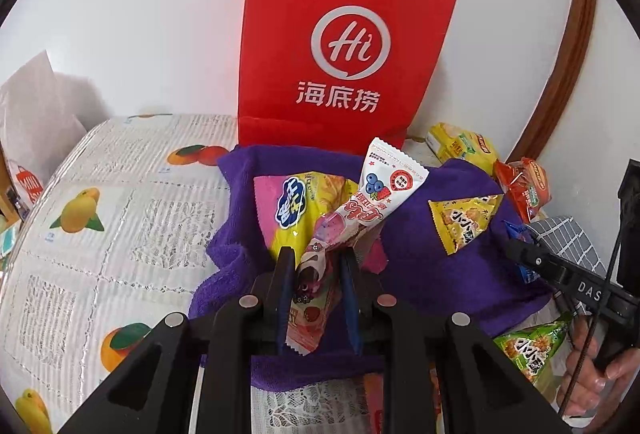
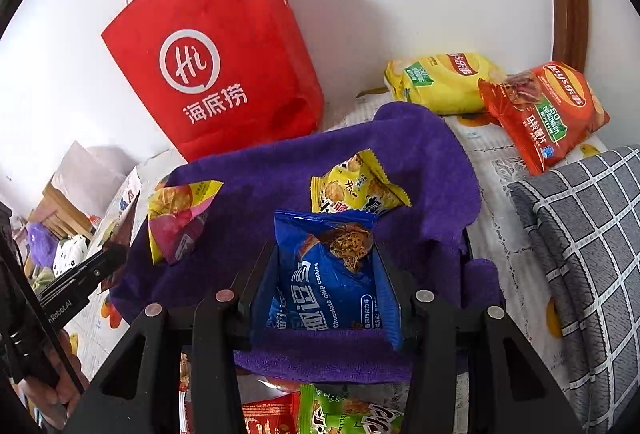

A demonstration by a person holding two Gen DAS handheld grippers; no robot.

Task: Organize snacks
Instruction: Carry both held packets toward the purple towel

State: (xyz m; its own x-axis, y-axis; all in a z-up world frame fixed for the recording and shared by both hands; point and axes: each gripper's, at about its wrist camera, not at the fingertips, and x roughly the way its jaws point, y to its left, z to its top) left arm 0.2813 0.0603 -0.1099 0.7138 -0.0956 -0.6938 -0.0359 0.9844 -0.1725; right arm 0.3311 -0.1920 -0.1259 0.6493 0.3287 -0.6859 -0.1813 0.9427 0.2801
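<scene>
Two grippers work over a purple towel spread on a table covered with a fruit-print lace cloth. The left gripper is clamped on the lower part of a long pink-and-white berry snack stick, whose sealed top end slants up and to the right above the towel. Beneath it, on the left part of the towel, lies a pink-and-yellow snack packet. The right gripper has its fingers pressed against both sides of a blue chocolate chip cookie packet, which stands between them over the towel's near edge. Just behind the blue packet, touching its top edge, a yellow snack packet lies near the middle of the towel.

Off the towel, at the table's far right corner, a yellow chip bag and an orange-red chip bag lie side by side, the red one overlapping the yellow one's edge. A red paper bag with white handles stands upright against the wall, just behind the towel's far edge. A grey checked cushion sits at the right edge of the table. Near the front edge, a green snack packet shows partly below the towel.
</scene>
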